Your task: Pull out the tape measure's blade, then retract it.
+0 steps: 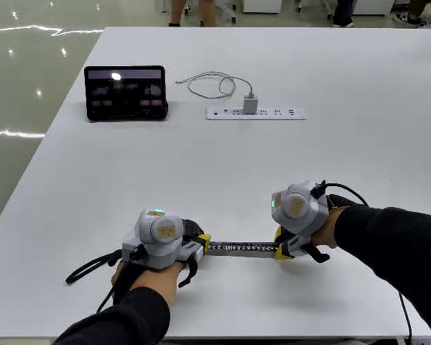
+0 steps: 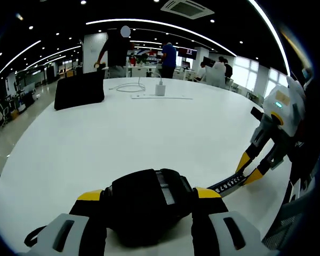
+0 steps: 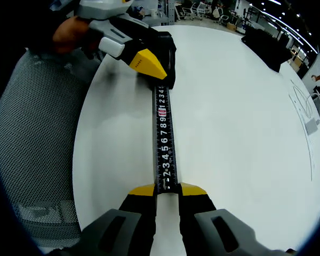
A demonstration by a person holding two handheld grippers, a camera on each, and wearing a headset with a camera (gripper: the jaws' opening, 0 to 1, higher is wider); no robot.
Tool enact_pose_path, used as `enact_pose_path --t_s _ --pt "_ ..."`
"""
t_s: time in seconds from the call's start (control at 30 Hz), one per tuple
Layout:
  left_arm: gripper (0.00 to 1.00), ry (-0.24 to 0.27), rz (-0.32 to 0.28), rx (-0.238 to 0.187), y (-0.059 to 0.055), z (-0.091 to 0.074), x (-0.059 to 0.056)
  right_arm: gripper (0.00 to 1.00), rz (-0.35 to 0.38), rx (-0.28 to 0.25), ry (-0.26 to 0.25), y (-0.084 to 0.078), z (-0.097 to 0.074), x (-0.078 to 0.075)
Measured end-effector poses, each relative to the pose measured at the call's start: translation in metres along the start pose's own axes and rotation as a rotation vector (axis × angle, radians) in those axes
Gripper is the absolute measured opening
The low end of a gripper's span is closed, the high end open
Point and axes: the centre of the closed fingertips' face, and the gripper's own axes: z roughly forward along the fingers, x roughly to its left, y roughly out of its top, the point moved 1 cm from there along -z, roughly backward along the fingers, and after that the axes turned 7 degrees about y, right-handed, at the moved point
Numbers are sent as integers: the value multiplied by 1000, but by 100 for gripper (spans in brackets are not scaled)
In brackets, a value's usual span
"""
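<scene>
A black tape measure case [image 2: 146,205] sits on the white table, and my left gripper [image 2: 149,194] is shut on it from both sides. In the head view the case [image 1: 192,231] lies under the left gripper [image 1: 194,248]. Its blade [image 1: 241,248] runs out to the right, a short length, flat above the table. My right gripper [image 1: 281,251] is shut on the blade's end. In the right gripper view the numbered blade [image 3: 164,144] stretches from the right gripper [image 3: 167,189] to the case [image 3: 159,56].
A dark tablet [image 1: 125,92] stands at the back left of the table [image 1: 215,165]. A white power strip [image 1: 255,113] with a charger and coiled cable [image 1: 212,85] lies behind the middle. People stand beyond the far edge.
</scene>
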Motion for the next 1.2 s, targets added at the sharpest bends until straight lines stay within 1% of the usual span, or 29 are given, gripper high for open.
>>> enact_pose_path --t_s 0.23,0.4,1.2 --pt "61 0 0 0 0 0 0 11 1 -17 -1 6 1 0" --pt "61 0 0 1 0 0 0 11 -15 -19 -4 10 3 1" --pt "61 2 -7 5 0 0 0 11 -17 -43 3 24 8 -1"
